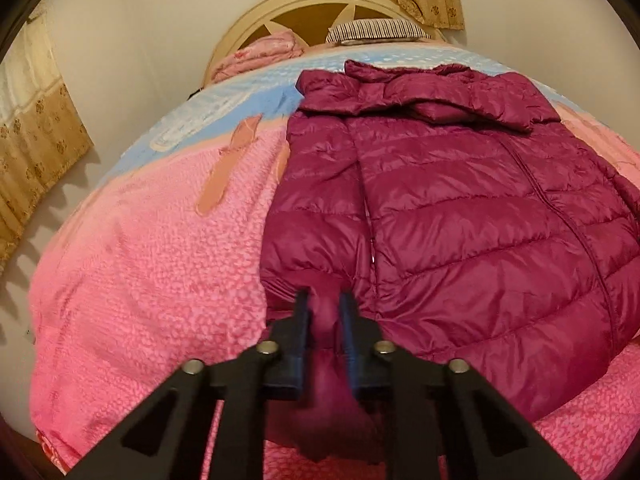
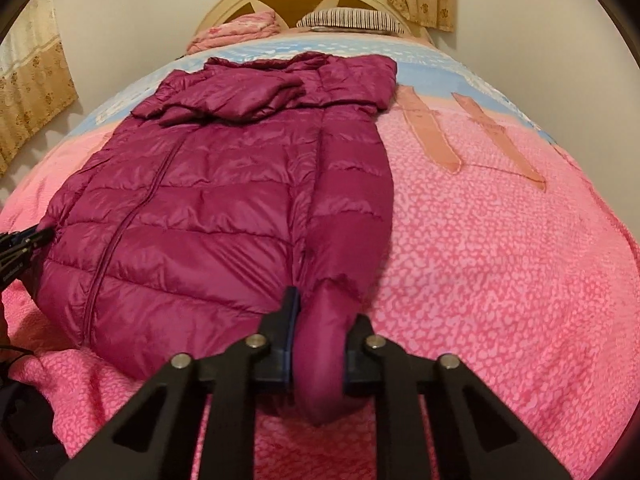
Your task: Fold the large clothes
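A magenta quilted puffer jacket lies flat and zipped on the bed, hood at the far end and both sleeves along its sides. My left gripper is shut on the cuff end of the sleeve on the jacket's left edge, and fabric bulges between its blue pads. In the right wrist view the jacket fills the left half. There my right gripper is shut on the cuff of the other sleeve. The left gripper shows at that view's left border, against the jacket's far side.
The jacket rests on a pink textured bedspread with a blue band near the head. A cream headboard, a striped pillow and a folded pink blanket stand at the far end. Curtains hang at the left wall.
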Action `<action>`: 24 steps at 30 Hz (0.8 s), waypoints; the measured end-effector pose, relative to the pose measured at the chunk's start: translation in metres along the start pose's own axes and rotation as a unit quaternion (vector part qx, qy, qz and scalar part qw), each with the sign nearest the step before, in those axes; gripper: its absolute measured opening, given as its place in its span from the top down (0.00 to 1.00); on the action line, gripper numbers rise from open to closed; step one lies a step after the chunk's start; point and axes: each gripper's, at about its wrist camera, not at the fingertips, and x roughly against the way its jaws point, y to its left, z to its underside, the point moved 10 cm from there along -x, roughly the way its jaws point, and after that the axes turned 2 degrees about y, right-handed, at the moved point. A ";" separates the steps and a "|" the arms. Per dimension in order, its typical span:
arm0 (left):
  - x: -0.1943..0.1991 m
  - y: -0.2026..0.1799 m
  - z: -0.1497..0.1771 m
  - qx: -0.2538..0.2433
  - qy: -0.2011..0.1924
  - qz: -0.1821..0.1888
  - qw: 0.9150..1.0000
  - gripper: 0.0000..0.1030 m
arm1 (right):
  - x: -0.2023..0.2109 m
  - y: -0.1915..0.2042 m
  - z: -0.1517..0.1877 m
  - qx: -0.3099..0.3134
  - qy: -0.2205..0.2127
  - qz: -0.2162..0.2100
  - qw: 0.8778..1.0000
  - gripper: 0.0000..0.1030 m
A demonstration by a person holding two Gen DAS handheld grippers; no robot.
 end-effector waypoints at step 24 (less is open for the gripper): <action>0.161 0.060 -0.090 0.048 -0.163 0.029 0.985 0.97 | 0.169 0.018 -0.045 0.024 -0.191 -0.038 0.980 0.89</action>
